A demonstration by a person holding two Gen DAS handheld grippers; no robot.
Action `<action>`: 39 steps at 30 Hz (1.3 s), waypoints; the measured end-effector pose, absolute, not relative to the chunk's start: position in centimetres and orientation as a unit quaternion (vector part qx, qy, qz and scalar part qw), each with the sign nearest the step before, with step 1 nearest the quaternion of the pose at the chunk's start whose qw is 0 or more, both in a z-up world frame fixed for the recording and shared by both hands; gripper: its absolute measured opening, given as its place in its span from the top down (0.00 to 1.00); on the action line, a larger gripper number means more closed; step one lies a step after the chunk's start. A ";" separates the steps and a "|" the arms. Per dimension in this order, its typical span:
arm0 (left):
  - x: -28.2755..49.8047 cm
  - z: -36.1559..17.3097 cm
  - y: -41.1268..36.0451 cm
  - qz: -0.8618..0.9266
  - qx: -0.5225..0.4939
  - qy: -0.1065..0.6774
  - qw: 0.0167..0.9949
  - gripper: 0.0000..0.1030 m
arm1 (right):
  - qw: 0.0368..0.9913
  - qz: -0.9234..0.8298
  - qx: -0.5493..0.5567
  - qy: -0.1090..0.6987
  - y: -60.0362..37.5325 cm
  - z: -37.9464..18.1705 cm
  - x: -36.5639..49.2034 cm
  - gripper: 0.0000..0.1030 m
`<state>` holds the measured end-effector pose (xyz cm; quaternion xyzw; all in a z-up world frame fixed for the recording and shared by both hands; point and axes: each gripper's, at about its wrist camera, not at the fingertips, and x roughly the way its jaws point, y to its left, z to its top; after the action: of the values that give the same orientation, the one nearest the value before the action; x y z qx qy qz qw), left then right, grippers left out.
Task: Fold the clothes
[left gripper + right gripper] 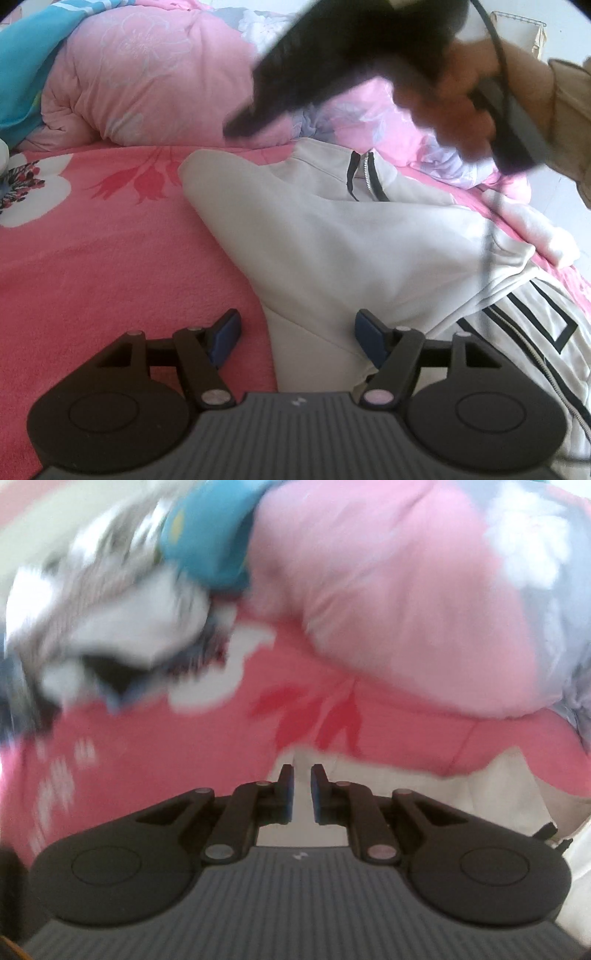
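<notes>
A cream zip-up jacket [332, 240] with black trim lies on the pink bed sheet [92, 258], its collar toward the quilt and a folded-over part toward me. My left gripper [297, 332] hangs low over the jacket's near edge, open, with cloth lying between the fingers but not pinched. My right gripper [243, 123], blurred, is held by a hand [454, 96] above the collar. In the right wrist view the right gripper [303, 786] has its pads almost together with nothing in the thin slit; the jacket [480, 786] shows just below it.
A puffy pink flowered quilt [147, 74] is heaped along the far side, with a blue cloth [22, 74] at its left. A blurred pile of grey and white clothes [110, 627] lies on the sheet. A white fluffy item [535, 229] sits near the bed's right edge.
</notes>
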<state>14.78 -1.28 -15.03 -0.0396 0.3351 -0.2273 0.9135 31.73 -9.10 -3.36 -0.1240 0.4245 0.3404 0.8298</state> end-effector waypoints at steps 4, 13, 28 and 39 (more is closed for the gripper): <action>14.5 -15.1 -1.4 -0.226 -0.037 0.334 0.914 0.32 | 0.809 0.341 -0.174 0.445 -6.7 -6.7 31.6 0.91; 14.4 -15.2 -1.5 -0.227 -0.036 0.334 0.914 0.32 | 0.859 0.280 -0.057 0.425 -7.7 -7.8 35.9 0.91; 14.6 -15.7 -1.6 -0.231 -0.039 0.331 0.914 0.28 | 0.953 0.082 0.081 0.278 -34.4 -0.5 20.0 0.54; 14.4 -16.0 -1.0 -0.245 -0.061 0.319 0.914 0.24 | 0.939 -0.021 0.082 0.335 -41.7 -12.0 15.5 0.67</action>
<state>14.40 -1.01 -16.01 -0.0608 0.3187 -0.2446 0.9137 15.49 -41.66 -11.97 0.0817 0.3346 -0.0211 0.9386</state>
